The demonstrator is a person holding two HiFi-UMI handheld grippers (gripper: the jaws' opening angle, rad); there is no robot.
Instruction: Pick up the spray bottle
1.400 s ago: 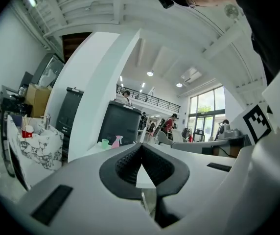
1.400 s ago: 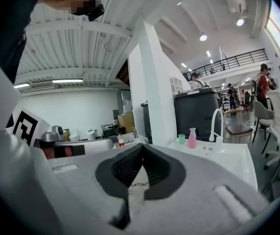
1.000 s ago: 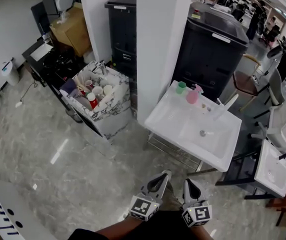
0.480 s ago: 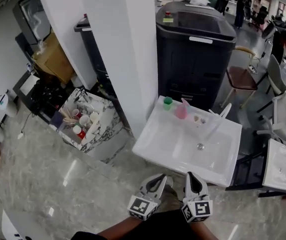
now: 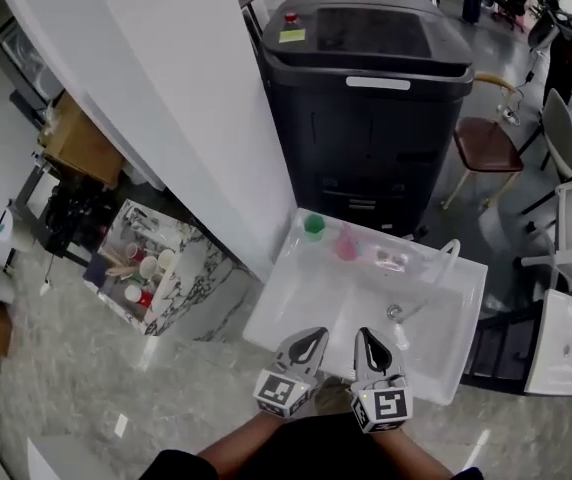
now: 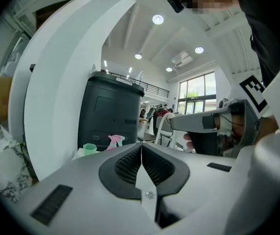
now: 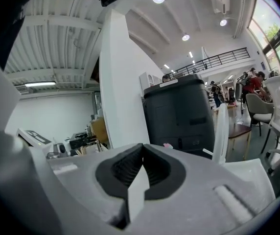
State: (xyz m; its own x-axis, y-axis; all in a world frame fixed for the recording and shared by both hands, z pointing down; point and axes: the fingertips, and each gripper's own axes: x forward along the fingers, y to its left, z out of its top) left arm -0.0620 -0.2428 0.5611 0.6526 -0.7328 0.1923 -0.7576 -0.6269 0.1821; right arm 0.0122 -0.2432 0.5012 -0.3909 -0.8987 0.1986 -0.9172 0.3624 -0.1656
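A pink spray bottle (image 5: 346, 242) stands on the back ledge of a white sink (image 5: 276, 313), beside a green cup (image 5: 313, 225). It also shows small in the left gripper view, the spray bottle (image 6: 114, 141) next to the green cup (image 6: 89, 149). My left gripper (image 5: 315, 336) and right gripper (image 5: 364, 336) hover side by side over the sink's near edge, well short of the bottle. Both have their jaws pressed together with nothing between them. In the right gripper view only the bottle's pink top (image 7: 168, 145) peeks over the jaws.
A curved white faucet (image 5: 436, 265) rises at the sink's back right. A tall dark bin (image 5: 366, 98) stands behind the sink, a white pillar (image 5: 156, 98) to its left. A marble-patterned box of cups (image 5: 151, 273) sits on the floor at left; a chair (image 5: 491, 143) is at right.
I have walked toward the sink: it and the bottle have come nearer and more central in the head view. Both grippers now reach over the sink's front edge, still shut.
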